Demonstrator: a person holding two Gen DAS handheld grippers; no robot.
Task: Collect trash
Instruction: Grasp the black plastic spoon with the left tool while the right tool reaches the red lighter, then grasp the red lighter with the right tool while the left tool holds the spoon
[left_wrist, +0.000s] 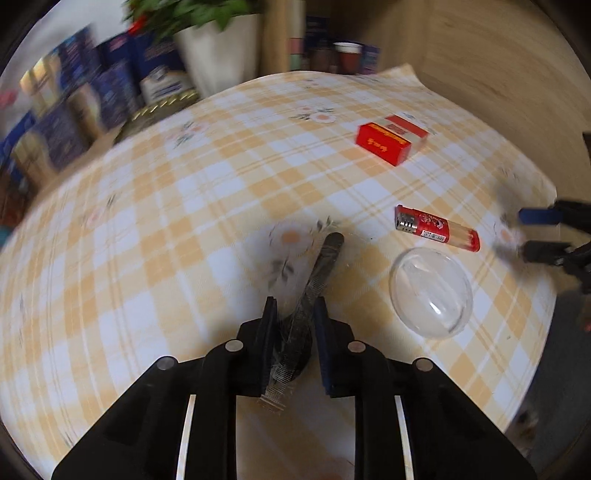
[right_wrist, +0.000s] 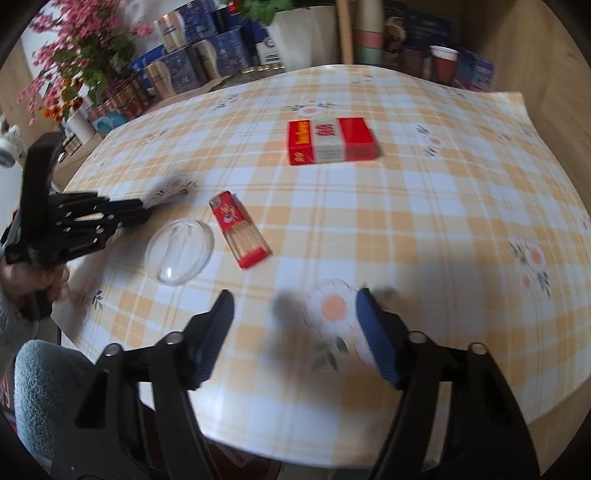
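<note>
Trash wrapper (left_wrist: 310, 295) sits pinched in the left gripper (left_wrist: 295, 314); right gripper (right_wrist: 295, 314) gapes empty; lighter (right_wrist: 240, 230), dome lid (right_wrist: 180, 251), cigarette pack (right_wrist: 330, 141) remain.

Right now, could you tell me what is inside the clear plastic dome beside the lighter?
Through the clear dome only the checked tablecloth shows; nothing appears to lie under it. Glare hides part of its near rim. The lighter lies apart, just beyond it.
</note>
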